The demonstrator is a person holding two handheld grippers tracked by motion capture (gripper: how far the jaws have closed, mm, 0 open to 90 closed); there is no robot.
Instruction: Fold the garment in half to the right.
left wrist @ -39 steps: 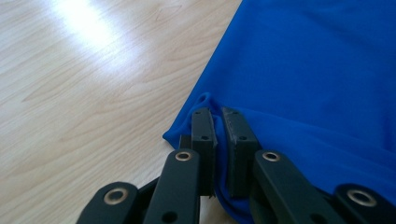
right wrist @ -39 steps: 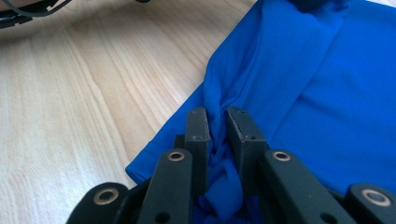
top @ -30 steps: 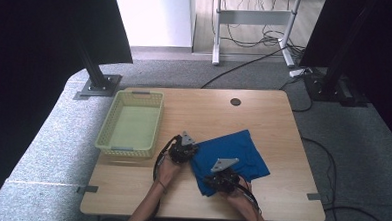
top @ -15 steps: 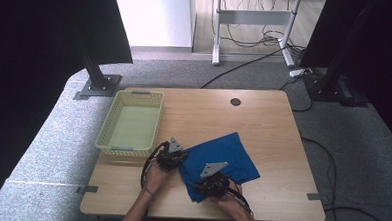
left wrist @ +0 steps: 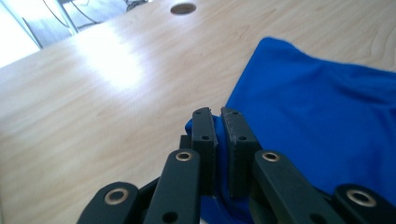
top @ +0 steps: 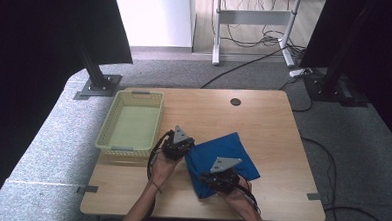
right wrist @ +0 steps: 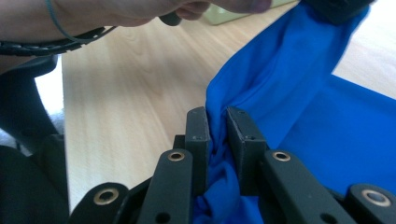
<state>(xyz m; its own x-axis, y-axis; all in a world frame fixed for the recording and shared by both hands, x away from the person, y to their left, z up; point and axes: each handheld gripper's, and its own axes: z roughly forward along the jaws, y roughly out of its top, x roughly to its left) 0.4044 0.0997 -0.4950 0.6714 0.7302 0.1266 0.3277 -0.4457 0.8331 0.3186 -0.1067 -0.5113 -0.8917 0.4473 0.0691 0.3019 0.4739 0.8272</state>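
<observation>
- The blue cloth [top: 224,162] lies on the front right part of the bench [top: 263,118], just right of the green basket [top: 132,122]; its near-left edge is lifted between the two hands, while the rest spreads flat toward the far right.
- The left gripper [top: 178,146] pinches the cloth's left corner; in the left gripper view its fingers [left wrist: 204,135] press together on a small blue fold [left wrist: 219,154], with the main sheet running off to their right.
- The right gripper [top: 220,177] pinches the near corner; in the right gripper view its fingers [right wrist: 197,130] clamp a bunched wad of cloth [right wrist: 217,163], and a taut band of fabric climbs from there to the other gripper (seen at the top right).
- So the held edge runs from front right to back left, and the free body lies beyond it; I judge the coming move a fold carrying this edge away from the person, both hands travelling together.
- The left hand is nearer the basket.
</observation>
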